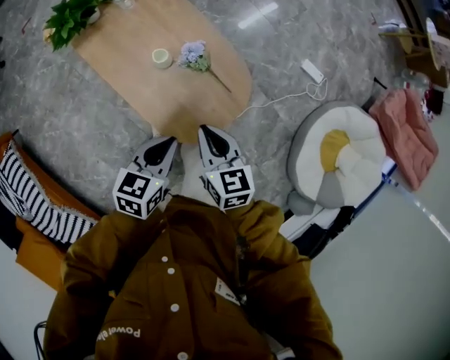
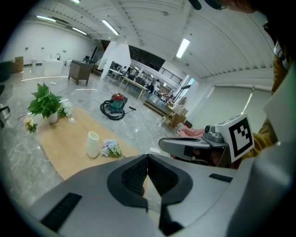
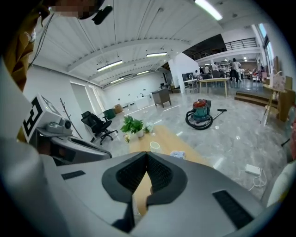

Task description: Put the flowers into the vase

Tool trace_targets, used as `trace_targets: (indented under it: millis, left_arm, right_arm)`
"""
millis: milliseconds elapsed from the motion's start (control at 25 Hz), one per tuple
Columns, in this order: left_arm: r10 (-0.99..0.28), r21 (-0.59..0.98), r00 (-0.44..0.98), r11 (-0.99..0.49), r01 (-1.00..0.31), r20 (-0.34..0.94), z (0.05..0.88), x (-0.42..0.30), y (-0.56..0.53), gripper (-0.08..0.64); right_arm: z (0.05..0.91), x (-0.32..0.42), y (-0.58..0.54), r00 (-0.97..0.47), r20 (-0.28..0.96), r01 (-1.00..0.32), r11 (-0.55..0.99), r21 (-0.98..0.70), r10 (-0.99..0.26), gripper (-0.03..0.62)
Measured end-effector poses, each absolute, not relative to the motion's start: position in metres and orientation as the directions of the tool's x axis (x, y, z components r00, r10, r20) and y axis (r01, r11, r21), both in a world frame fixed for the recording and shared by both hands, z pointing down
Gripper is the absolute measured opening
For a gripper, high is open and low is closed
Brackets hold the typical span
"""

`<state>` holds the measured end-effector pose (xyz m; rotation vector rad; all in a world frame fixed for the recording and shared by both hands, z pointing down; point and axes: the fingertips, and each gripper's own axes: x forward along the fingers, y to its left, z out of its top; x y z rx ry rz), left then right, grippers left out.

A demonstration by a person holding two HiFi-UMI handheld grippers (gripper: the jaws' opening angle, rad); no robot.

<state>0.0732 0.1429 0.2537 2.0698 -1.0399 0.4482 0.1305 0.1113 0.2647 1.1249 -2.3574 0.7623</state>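
A small pale vase stands upright on the low oval wooden table. Right beside it lies a bunch of pale blue flowers with its stem pointing toward me. In the left gripper view the vase and the flowers sit side by side; in the right gripper view the vase and the flowers are small and far off. My left gripper and right gripper hang side by side just short of the table's near end, both shut and empty.
A potted green plant stands at the table's far left end. A round egg-shaped cushion and a pink cloth lie on the floor to the right, with a white power strip and cable. A striped cloth lies left.
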Motion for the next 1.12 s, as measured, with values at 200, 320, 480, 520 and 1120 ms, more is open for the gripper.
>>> trace_targets:
  millis: [200,320,480,520,1120]
  left_arm:
    - [-0.561,0.440,0.551,-0.333,-0.834,0.618,0.291,0.073,0.123,0.008]
    - [-0.578,0.420,0.522,-0.313,-0.851,0.627,0.304,0.075,0.120,0.008]
    - [-0.585,0.419,0.515,-0.304,-0.856,0.627,0.324,0.079,0.119,0.008]
    - [-0.587,0.420,0.511,-0.298,-0.857,0.628,0.330,0.079,0.119,0.008]
    - [-0.534,0.442,0.432,-0.118,-0.889,0.727,0.435,0.081,0.093,0.008]
  right_arm:
    - [0.308,0.133,0.089,-0.595,0.604,-0.778,0.567,-0.269,-0.530,0.005]
    - [0.326,0.136,0.079,-0.594,0.623,-0.764,0.599,-0.238,-0.510,0.005]
    - [0.349,0.138,0.066,-0.609,0.634,-0.742,0.625,-0.243,-0.477,0.005]
    - [0.355,0.137,0.062,-0.612,0.634,-0.739,0.628,-0.244,-0.474,0.006]
    - [0.461,0.140,0.031,-0.587,0.708,-0.698,0.688,-0.198,-0.393,0.069]
